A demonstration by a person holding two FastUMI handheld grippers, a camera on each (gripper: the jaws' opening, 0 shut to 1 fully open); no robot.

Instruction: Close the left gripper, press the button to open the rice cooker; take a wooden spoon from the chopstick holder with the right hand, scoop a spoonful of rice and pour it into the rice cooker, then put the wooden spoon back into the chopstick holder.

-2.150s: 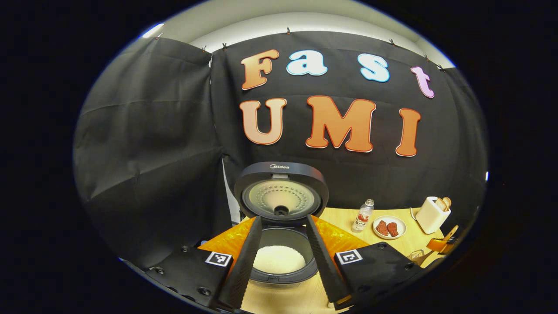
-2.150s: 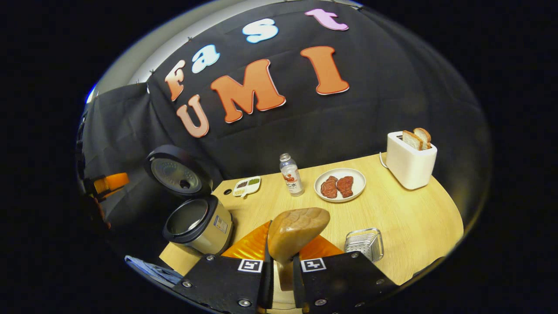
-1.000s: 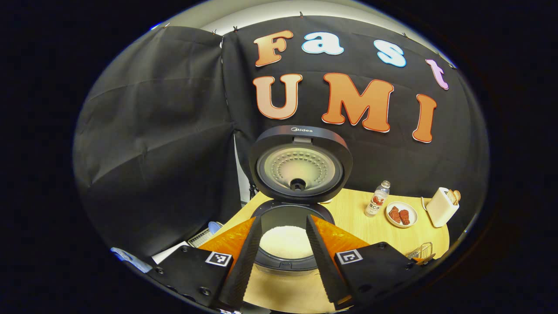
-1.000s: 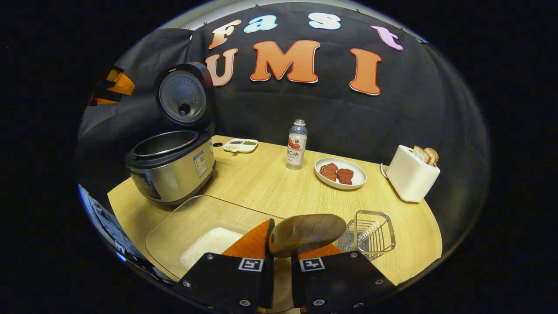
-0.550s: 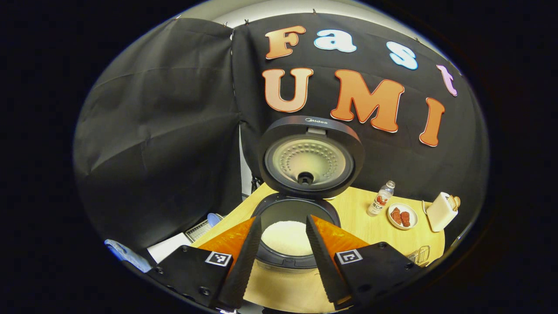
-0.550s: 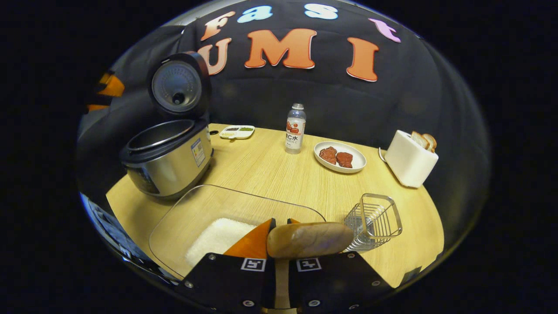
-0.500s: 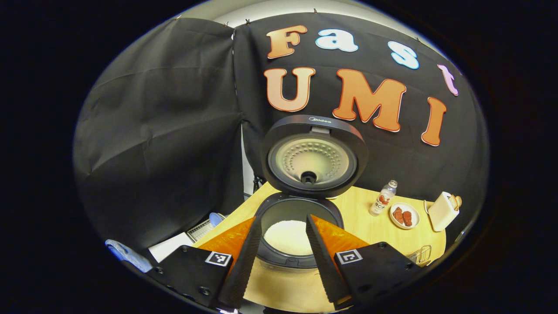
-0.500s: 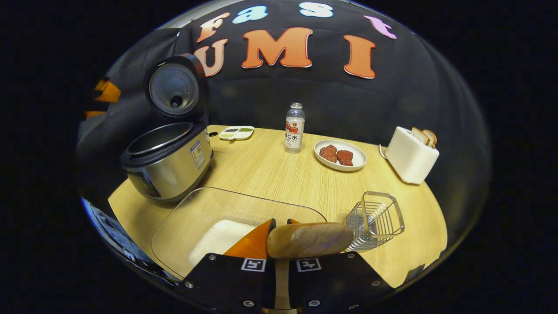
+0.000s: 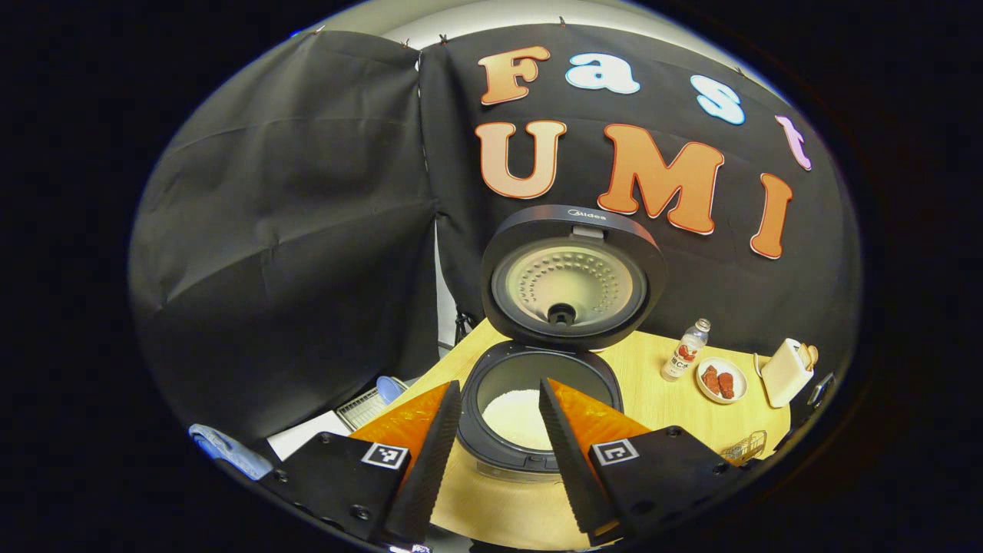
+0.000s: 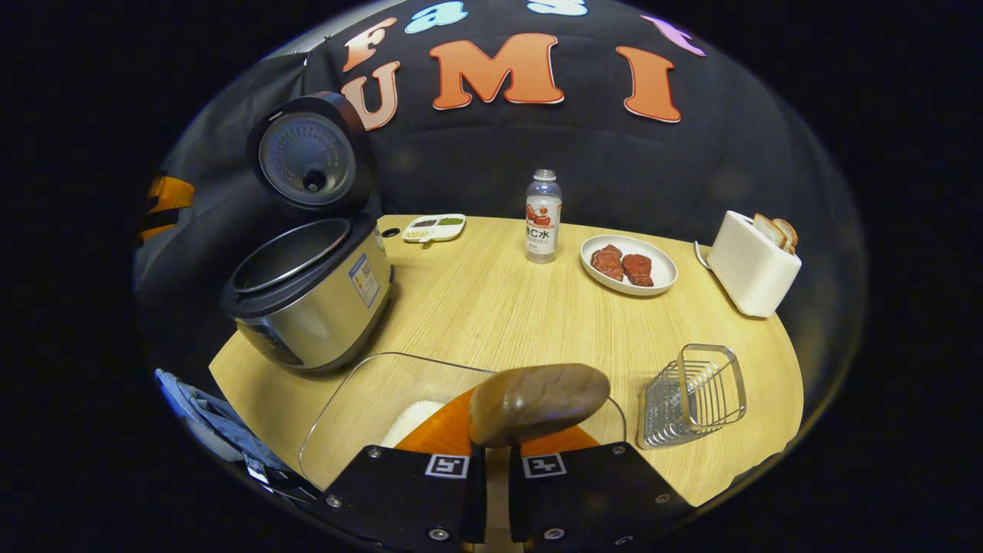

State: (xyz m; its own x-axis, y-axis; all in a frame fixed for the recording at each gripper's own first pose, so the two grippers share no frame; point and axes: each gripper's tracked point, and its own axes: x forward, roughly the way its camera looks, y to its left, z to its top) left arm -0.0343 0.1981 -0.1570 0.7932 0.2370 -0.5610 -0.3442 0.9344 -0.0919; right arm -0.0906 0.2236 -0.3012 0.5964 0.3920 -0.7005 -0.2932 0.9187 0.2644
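Both views are being lit evenly from overhead; the table is being rendered bright, while the cloth wall is being left dim. Soft, short shadows are being cast beneath the cooker and the toaster. Mild glare is being reflected off the cooker's steel side and the lid. Strong barrel distortion is being introduced at the edges, where straight lines are being bent. The spoon, close to the lens, is being rendered slightly soft.

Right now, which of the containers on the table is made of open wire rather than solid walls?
The chopstick holder, a bare metal wire basket right of the wooden spoon. The rice cooker is solid steel; the rice tray is clear plastic.
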